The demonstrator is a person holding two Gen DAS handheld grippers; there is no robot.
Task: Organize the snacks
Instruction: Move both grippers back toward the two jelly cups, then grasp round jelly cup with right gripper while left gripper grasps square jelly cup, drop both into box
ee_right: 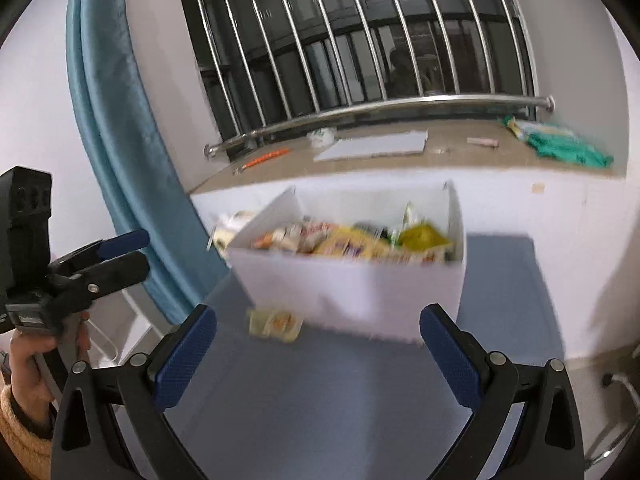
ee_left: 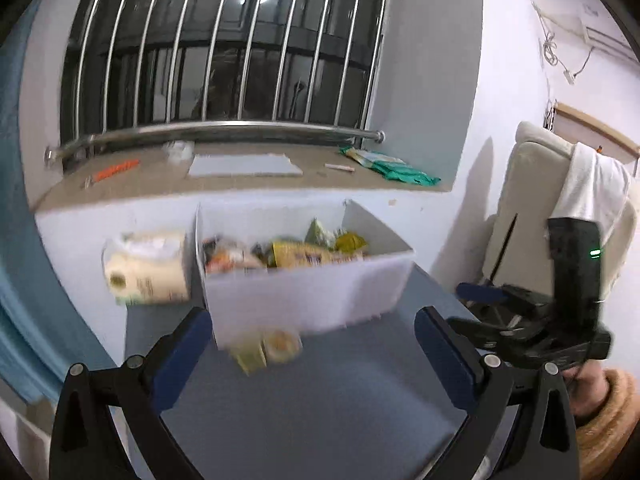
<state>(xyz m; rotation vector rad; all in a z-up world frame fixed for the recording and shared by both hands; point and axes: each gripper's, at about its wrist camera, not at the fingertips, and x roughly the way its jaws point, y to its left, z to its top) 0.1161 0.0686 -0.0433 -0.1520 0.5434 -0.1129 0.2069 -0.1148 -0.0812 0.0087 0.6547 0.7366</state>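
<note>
A white box (ee_left: 308,292) stands on the blue table (ee_left: 320,400) by the wall, full of mixed snack packets (ee_left: 296,254). A small yellow snack packet (ee_left: 266,348) lies on the table just in front of the box. My left gripper (ee_left: 314,354) is open and empty, above the table short of the packet. In the right wrist view the box (ee_right: 360,292), its snacks (ee_right: 352,240) and the loose packet (ee_right: 276,322) show too. My right gripper (ee_right: 318,354) is open and empty, also short of the box. Both views are blurred.
A pale wrapped roll pack (ee_left: 148,268) lies left of the box. The window sill (ee_left: 240,184) holds a white sheet, an orange pen and a green packet (ee_left: 392,168). A teal curtain (ee_right: 116,152) hangs on the left. A chair with a white cloth (ee_left: 560,200) stands right.
</note>
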